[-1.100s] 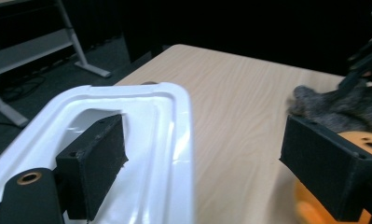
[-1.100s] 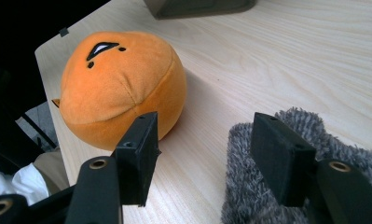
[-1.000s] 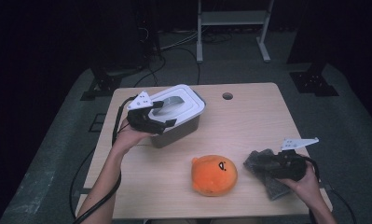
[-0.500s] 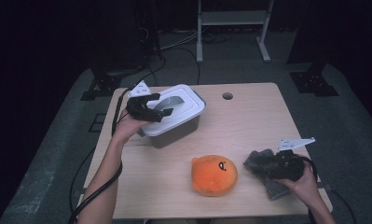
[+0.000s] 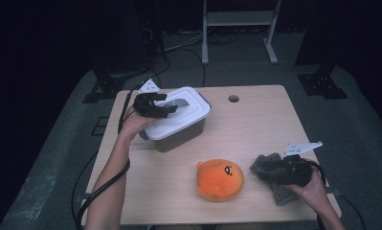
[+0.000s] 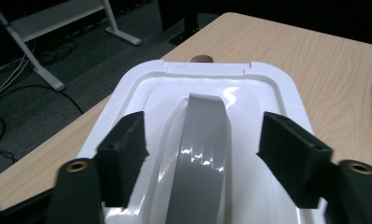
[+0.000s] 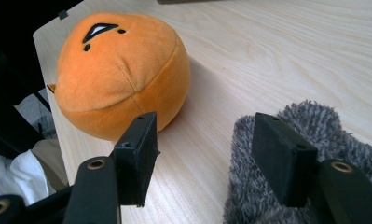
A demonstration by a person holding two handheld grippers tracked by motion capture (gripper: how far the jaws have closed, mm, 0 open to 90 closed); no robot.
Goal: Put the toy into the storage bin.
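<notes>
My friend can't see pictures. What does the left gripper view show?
Two black tongs hover over a white box lid, one on each side of its grey handle; they have just been closing and do not touch it. Behind the lid lie a wooden table and dark floor.

Each black gripper, left gripper [image 5: 172, 109] and right gripper [image 5: 267, 168], is fitted with two blocky matte jaws and brass-coloured screw eyelets at 6 o'clock. A pale three-cornered plate is mounted on top. A black cable [image 5: 100, 187] is trailed along the bare, sleeveless forearm.
</notes>
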